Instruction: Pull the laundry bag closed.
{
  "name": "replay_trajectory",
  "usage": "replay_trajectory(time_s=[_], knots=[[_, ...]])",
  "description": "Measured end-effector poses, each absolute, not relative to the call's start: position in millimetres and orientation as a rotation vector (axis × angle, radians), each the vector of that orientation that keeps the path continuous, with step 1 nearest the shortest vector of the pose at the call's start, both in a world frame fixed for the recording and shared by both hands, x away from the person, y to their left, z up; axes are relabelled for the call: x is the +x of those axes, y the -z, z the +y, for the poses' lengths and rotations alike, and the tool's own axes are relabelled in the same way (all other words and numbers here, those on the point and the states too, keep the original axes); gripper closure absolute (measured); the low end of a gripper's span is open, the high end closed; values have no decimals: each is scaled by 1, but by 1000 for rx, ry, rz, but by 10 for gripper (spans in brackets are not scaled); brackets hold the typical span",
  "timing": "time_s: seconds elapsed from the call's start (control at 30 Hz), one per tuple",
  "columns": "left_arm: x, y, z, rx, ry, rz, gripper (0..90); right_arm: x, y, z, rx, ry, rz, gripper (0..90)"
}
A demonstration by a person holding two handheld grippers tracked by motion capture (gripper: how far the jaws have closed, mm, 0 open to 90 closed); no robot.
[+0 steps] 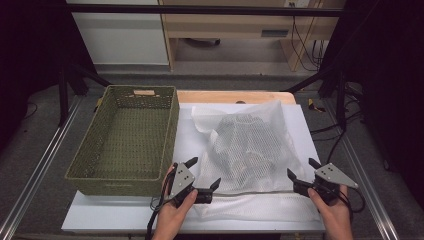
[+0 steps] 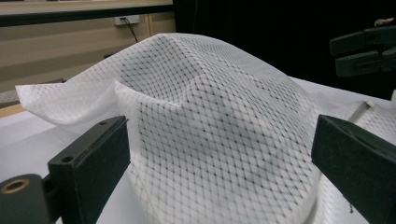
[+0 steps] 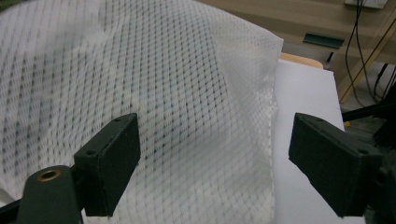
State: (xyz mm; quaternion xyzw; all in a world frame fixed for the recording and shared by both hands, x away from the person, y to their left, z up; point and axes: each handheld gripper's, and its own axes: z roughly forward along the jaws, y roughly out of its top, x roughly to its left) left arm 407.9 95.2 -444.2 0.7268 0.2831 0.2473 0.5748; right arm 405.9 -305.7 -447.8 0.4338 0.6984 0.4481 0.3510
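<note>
White mesh laundry bag [image 1: 248, 145] with dark contents lies on the counter right of the green woven basket [image 1: 127, 137], soft, light, snaggy; left gripper [image 1: 202, 175] and right gripper [image 1: 300, 171] fingers open, empty; pinch near hem corners.

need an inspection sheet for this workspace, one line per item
surface: white board on a wooden table top
job's things: white mesh bag with something dark inside, lying on the board
clutter: empty green basket left of the bag
grippers: left gripper and right gripper both open at the bag's near corners, gripping nothing
cables: black cable trailing from the left gripper; more cables on the floor behind
surroundings: black frame bars, wooden furniture beyond
</note>
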Motion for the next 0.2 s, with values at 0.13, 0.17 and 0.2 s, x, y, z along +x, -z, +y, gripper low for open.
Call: replay_trajectory(time_s=[0.13, 0.17, 0.2], knots=[[400, 443, 95, 1700, -571, 645, 40, 402, 447, -306, 1114, -1156, 1793, 114], [400, 443, 95, 1700, -571, 645, 40, 403, 448, -307, 1124, -1147, 1793, 98], [399, 442, 94, 1699, -571, 644, 40, 403, 448, -307, 1124, -1147, 1793, 98]])
